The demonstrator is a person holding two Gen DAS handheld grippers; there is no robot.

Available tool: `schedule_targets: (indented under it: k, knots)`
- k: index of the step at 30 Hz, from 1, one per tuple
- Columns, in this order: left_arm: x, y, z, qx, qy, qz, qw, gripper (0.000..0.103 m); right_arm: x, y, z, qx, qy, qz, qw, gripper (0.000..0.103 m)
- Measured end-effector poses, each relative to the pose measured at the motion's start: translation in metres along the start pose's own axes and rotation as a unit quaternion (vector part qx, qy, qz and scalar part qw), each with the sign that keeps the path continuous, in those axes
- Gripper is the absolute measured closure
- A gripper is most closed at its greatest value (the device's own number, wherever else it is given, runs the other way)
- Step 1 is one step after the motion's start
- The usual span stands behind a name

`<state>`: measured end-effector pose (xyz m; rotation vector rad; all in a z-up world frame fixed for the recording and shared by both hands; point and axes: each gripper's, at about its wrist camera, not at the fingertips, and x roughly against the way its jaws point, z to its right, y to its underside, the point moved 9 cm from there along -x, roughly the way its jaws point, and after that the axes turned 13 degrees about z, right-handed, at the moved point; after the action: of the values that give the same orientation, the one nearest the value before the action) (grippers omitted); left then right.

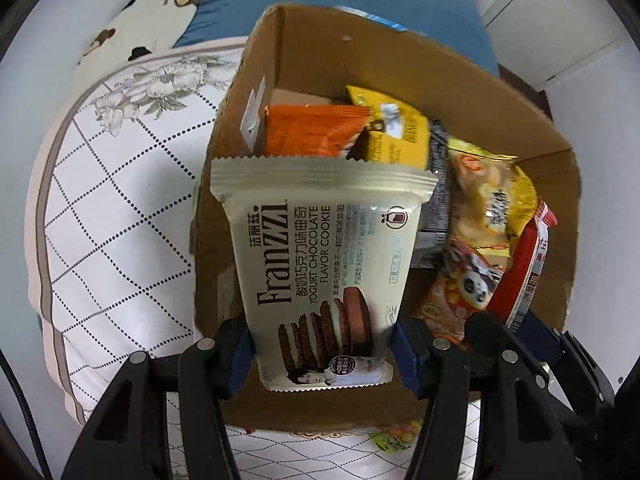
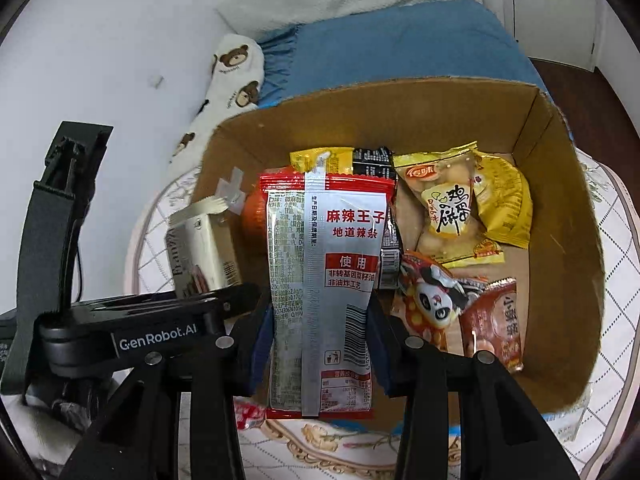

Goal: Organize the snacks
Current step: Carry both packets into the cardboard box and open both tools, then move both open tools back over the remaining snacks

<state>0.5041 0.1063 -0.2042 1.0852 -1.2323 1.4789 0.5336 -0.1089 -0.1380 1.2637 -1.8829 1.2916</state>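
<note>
My left gripper (image 1: pixel 322 344) is shut on a cream Franzzi yogurt chocolate cookie pack (image 1: pixel 324 256), held over the left edge of an open cardboard box (image 1: pixel 400 64). The same pack (image 2: pixel 204 248) and the left gripper (image 2: pixel 152 316) show at the left of the right wrist view. My right gripper (image 2: pixel 320 344) is shut on a red and silver spicy snack packet (image 2: pixel 324 280), held above the box (image 2: pixel 560 240). That red packet (image 1: pixel 524 272) also shows at the right of the left wrist view. Inside the box lie an orange pack (image 1: pixel 312 132), yellow packs (image 1: pixel 396 132), a panda packet (image 2: pixel 436 300) and an egg biscuit bag (image 2: pixel 448 208).
The box stands on a white quilted bed cover with a dotted diamond pattern (image 1: pixel 120 208). Behind it lie a blue blanket (image 2: pixel 400 48) and a bear-print pillow (image 2: pixel 236 76). White cupboard doors (image 1: pixel 560 20) stand at the far right. Another snack wrapper (image 2: pixel 248 412) lies beside the box's near wall.
</note>
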Motion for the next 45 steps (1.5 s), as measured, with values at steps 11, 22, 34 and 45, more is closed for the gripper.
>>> schedule_targets:
  k: [11,22,34,45]
  knots:
    - [-0.019,0.005,-0.007,0.008,0.003,-0.016,0.9998,0.034,-0.038,0.024,0.006,0.017,0.012,-0.071,0.997,0.033]
    - [-0.013,0.017,-0.001,-0.005,-0.015,0.008,0.9998,0.029,-0.034,0.029,0.022,0.019,0.041,-0.071,0.996,0.022]
    - [0.023,0.043,0.012,-0.034,-0.031,0.089,0.9950,0.029,0.010,0.026,0.075,0.022,0.108,-0.022,0.994,0.022]
    - [0.089,0.062,0.035,-0.072,-0.036,0.191,0.9784,0.029,0.078,0.026,0.088,0.051,0.140,0.052,0.987,0.007]
